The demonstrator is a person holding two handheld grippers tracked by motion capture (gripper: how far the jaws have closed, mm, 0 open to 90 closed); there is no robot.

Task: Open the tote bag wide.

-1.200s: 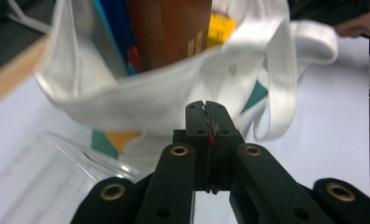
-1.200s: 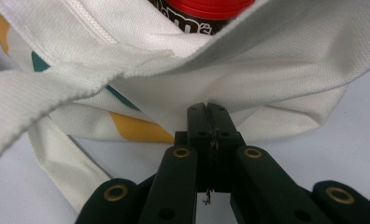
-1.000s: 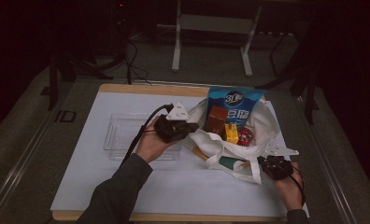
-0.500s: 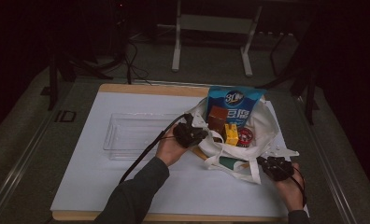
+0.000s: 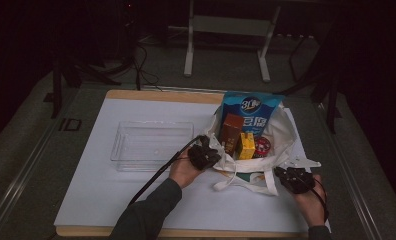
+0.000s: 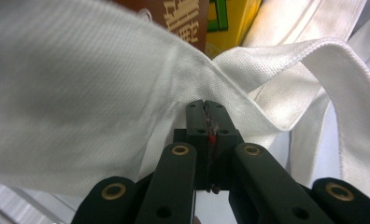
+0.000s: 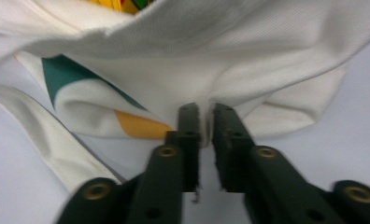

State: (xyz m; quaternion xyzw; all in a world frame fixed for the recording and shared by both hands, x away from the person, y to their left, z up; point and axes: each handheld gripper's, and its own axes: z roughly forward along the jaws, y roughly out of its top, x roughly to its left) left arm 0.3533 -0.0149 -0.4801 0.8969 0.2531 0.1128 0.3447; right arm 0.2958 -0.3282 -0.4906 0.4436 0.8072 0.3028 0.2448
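The left gripper [image 6: 205, 105] pinches the white cloth bag [image 6: 94, 93] at its rim, jaws pressed together. The right gripper's [image 7: 206, 109] jaws have just been opening, the bag's cloth at their tips.

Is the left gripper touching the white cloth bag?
Touching. In the left gripper view the left gripper has its jaws shut on the edge of the white cloth bag, with no gap visible between pads and fabric.

a white cloth tote bag [image 5: 281, 145] lies open on the table, packed with upright boxes and a blue packet.
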